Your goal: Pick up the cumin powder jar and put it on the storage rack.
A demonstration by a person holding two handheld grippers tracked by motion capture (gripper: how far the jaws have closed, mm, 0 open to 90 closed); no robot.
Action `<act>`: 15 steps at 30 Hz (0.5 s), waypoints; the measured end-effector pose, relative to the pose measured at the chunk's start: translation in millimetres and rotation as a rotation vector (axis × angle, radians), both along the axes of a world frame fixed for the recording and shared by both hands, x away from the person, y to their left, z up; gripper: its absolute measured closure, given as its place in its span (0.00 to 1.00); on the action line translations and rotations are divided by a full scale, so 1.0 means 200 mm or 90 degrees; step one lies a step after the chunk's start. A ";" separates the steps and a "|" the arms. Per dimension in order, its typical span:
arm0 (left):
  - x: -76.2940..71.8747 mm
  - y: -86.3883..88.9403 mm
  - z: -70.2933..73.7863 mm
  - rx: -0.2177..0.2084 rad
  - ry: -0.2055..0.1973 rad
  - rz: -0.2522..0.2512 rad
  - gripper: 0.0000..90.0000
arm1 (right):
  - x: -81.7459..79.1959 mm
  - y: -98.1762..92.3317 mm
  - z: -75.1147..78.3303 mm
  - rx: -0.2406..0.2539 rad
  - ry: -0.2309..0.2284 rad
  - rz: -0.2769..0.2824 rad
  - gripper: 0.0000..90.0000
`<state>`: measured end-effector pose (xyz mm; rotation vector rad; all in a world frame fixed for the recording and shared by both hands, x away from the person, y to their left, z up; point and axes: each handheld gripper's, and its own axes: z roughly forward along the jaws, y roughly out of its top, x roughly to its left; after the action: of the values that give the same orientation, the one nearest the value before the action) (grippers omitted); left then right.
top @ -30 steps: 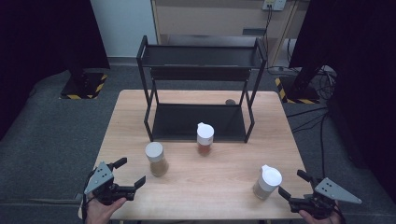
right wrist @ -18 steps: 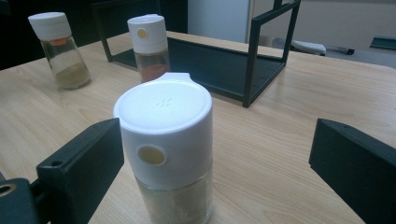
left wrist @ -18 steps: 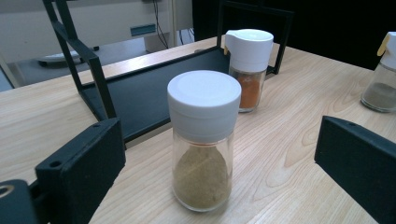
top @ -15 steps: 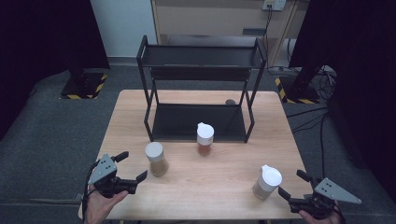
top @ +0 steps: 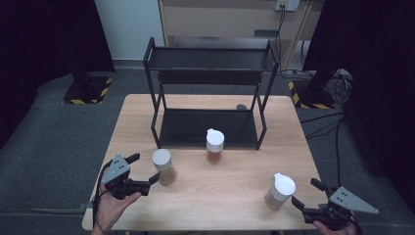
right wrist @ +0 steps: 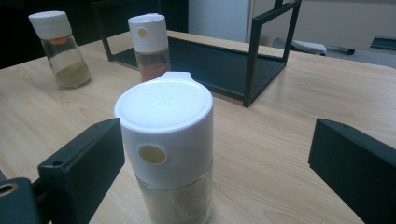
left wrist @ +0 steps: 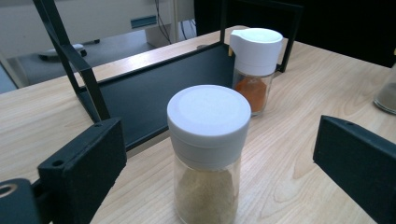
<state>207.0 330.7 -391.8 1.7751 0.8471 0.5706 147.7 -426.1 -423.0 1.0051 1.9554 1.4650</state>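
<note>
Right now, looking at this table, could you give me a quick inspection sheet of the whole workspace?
Surface: light wooden table, upright jars on it, no spills seen.
Job's things: round-lidded jar of beige powder between the open jaws of the left gripper; spout-lidded jar of pale powder just ahead of the open right gripper; neither is touched.
Clutter: third jar with orange powder stands at the front edge of the black two-tier rack; small dark object behind the rack, too small to tell.
Grippers: both open, each held in a hand at the near edge.
Cables: black cables on the floor at the right.
Surroundings: grey carpet, black curtains, wooden cabinet behind.
</note>
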 end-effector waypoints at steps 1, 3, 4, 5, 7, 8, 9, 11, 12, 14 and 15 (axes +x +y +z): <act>0.01 -0.01 0.00 0.001 0.002 0.002 0.02 | 0.00 0.00 0.00 -0.001 0.000 0.000 0.04; 0.02 -0.02 0.00 0.003 0.004 0.005 0.02 | 0.00 0.00 0.00 -0.001 -0.001 0.000 0.04; 0.02 -0.03 0.00 0.005 0.005 0.005 0.02 | 0.00 0.00 0.00 -0.001 0.000 -0.001 0.04; 0.03 -0.03 0.00 0.007 0.006 0.005 0.03 | 0.00 0.00 0.00 -0.002 0.000 -0.001 0.04; 0.04 -0.05 -0.01 0.007 0.009 0.006 0.03 | 0.00 0.00 0.00 -0.001 0.000 -0.001 0.04; 0.05 -0.05 -0.01 0.008 0.010 0.008 0.03 | 0.00 0.00 0.00 -0.001 0.000 -0.001 0.04; 0.05 -0.06 -0.01 0.010 0.011 0.008 0.03 | 0.00 0.00 0.00 -0.001 0.000 -0.001 0.04; 0.07 -0.07 -0.02 0.012 0.012 0.009 0.03 | 0.00 0.00 0.00 -0.001 0.000 -0.001 0.04; 0.07 -0.08 -0.02 0.012 0.011 0.011 0.03 | 0.00 0.00 0.00 0.000 0.000 0.000 0.04; 0.09 -0.09 -0.03 0.006 0.014 0.015 0.03 | 0.00 0.00 0.00 0.000 0.000 0.000 0.04; 0.10 -0.09 -0.04 0.002 0.016 0.015 0.03 | 0.00 0.00 0.00 0.001 0.001 0.000 0.04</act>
<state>226.4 312.2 -400.0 1.7814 0.8856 0.5661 147.3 -426.5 -422.8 1.0074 1.9552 1.4655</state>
